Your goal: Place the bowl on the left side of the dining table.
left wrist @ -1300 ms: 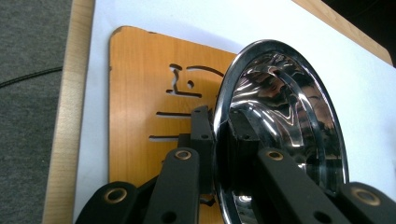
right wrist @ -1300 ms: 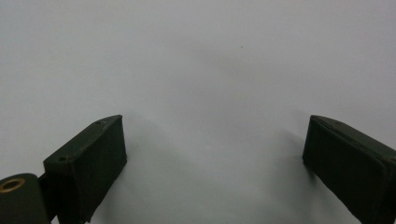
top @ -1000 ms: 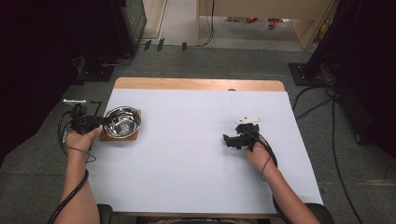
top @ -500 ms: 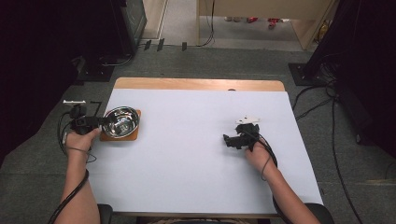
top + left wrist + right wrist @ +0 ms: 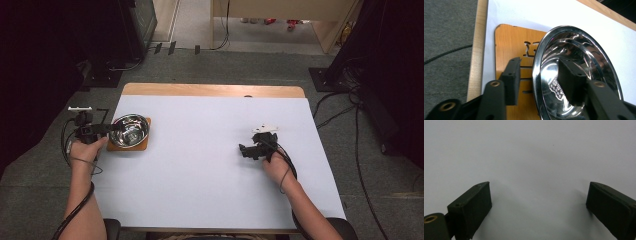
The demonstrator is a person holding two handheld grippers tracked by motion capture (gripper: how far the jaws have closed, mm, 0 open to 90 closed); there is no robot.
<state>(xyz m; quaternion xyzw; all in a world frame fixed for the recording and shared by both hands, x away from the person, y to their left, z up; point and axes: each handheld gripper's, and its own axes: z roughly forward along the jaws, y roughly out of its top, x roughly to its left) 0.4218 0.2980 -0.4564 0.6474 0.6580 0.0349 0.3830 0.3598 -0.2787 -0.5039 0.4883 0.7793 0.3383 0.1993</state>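
A: Well, start with the high view. Where do things lie?

B: A steel bowl [image 5: 129, 131] sits on a small wooden board [image 5: 143, 145] near the left edge of the white-topped bench [image 5: 210, 185], about midway between near and far. The left hand-held gripper [image 5: 114, 128] reaches in from the left with its tips at the bowl's left rim. The right hand-held gripper [image 5: 244, 150] rests well apart, right of the bench's middle, pointing left across bare white surface, with a grey three-cornered plate on its top.

A: And the left gripper view?

B: The bowl [image 5: 574, 62] fills the right half, its rim running up between the two black jaws. One jaw stands outside the rim over the wooden board [image 5: 509, 45], which shows cut-out slots; the other is inside the bowl. The left hand-held gripper [image 5: 541, 77] has its jaws straddling the rim with a clear gap on the outer side, so they are apart and not pinching it. They have just been opening, with the rim between them.

A: The right gripper view?

B: Plain white bench [image 5: 531, 152] ahead. The right hand-held gripper [image 5: 539, 205] has its jaws standing wide apart, nothing between them.
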